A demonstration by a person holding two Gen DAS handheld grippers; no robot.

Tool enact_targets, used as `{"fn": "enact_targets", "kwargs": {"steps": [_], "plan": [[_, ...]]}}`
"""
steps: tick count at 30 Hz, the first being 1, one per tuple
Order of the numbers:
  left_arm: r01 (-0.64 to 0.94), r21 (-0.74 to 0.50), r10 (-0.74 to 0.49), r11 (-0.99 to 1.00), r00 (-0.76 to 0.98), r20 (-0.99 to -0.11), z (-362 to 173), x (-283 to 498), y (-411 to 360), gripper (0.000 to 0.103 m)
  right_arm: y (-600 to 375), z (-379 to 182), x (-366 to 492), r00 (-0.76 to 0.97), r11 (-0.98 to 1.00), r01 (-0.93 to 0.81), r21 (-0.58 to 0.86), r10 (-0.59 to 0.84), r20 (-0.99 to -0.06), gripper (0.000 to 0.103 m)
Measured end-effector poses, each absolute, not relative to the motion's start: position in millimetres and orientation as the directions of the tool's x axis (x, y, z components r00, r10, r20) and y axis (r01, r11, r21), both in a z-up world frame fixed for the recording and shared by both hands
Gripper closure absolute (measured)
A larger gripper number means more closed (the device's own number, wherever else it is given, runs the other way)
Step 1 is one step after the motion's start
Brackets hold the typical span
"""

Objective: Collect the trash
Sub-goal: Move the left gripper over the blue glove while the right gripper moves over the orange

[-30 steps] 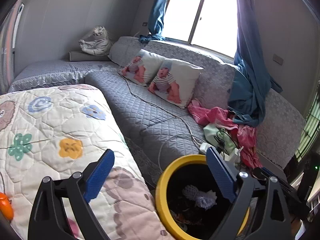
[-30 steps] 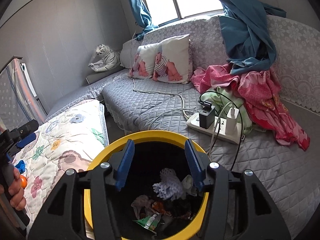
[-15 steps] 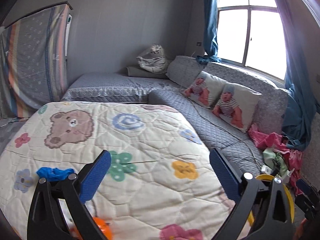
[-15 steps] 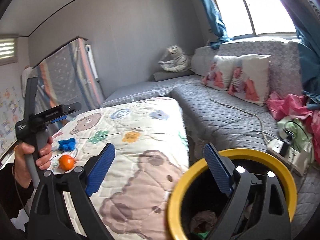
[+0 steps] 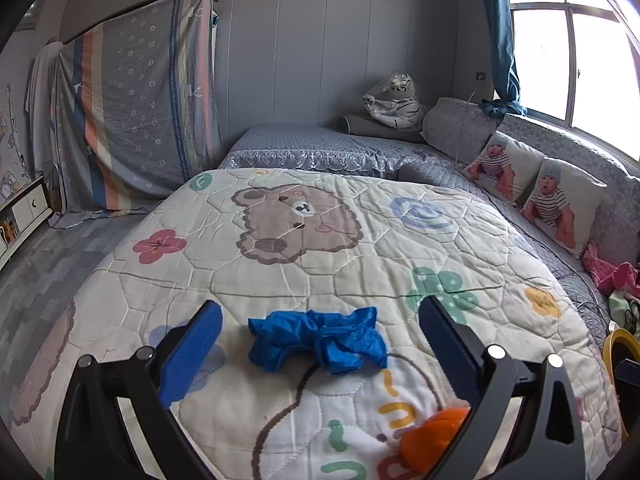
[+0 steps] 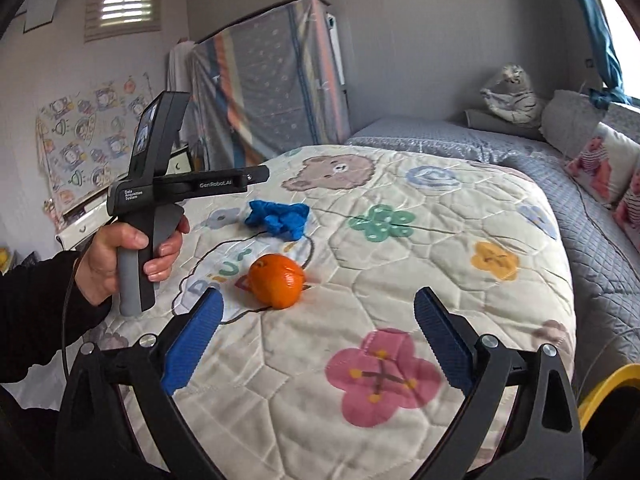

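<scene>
Two scraps left on quilt [image 5: 360,240]: blue glove [image 5: 318,340] framed between spread left gripper [image 5: 320,344], lined up for pinching; orange peel [image 6: 276,280] ahead of gaping right gripper [image 6: 316,336]; yellow bin [image 6: 608,392] alongside.

both wrist views face the quilt [image 5: 360,240], sharing it closely.

— What shifted?
— Both hand-held grippers swung away from the yellow bin [image 6: 608,384] toward the quilt [image 5: 360,240].
— And now?
— The left hand-held gripper [image 5: 320,354] framed a blue glove [image 5: 320,338]; the right hand-held gripper [image 6: 316,344] faced an orange [image 6: 276,280].
</scene>
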State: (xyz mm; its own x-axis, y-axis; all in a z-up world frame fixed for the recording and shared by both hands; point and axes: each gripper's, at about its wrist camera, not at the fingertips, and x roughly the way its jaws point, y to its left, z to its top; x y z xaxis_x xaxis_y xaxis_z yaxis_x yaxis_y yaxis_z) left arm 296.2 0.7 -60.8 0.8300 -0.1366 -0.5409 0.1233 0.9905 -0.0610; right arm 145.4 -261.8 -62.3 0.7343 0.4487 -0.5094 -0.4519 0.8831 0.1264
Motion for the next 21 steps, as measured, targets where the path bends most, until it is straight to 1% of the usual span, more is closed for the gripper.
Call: {"fn": "enact_targets", "kwargs": {"steps": [2, 6, 11, 13, 15, 21], "plan": [[0.115, -0.062, -0.130, 0.991, 0.822, -0.554, -67.5, 300.7, 7.8, 0.008, -244.6, -65.7, 154.3, 0.714, 0.871, -0.477, 0.119, 0.463, -0.525, 0.011], [0.130, -0.086, -0.156, 0.988, 0.806, -0.571, -76.6, 307.5, 12.5, 0.008, -218.3, -71.2, 169.3, 0.673, 0.846, -0.519, 0.126, 0.495, -0.550, 0.011], [0.164, -0.081, -0.180, 0.983, 0.791, -0.585, -84.1, 315.6, 6.4, 0.008, -194.6, -74.4, 187.9, 0.673, 0.850, -0.519, 0.090, 0.471, -0.571, 0.013], [0.160, -0.098, -0.187, 0.982, 0.773, -0.606, -87.9, 322.9, 6.7, 0.008, -190.7, -77.1, 194.2, 0.662, 0.851, -0.517, 0.095, 0.468, -0.585, 0.014], [0.144, -0.103, -0.176, 0.984, 0.770, -0.613, -91.0, 329.0, 8.0, 0.008, -186.7, -80.8, 200.5, 0.658, 0.858, -0.506, 0.088, 0.450, -0.604, 0.016], [0.142, -0.126, -0.190, 0.982, 0.748, -0.636, -100.2, 342.7, 5.6, 0.008, -182.1, -91.0, 217.5, 0.643, 0.871, -0.483, 0.092, 0.424, -0.638, 0.018]]}}
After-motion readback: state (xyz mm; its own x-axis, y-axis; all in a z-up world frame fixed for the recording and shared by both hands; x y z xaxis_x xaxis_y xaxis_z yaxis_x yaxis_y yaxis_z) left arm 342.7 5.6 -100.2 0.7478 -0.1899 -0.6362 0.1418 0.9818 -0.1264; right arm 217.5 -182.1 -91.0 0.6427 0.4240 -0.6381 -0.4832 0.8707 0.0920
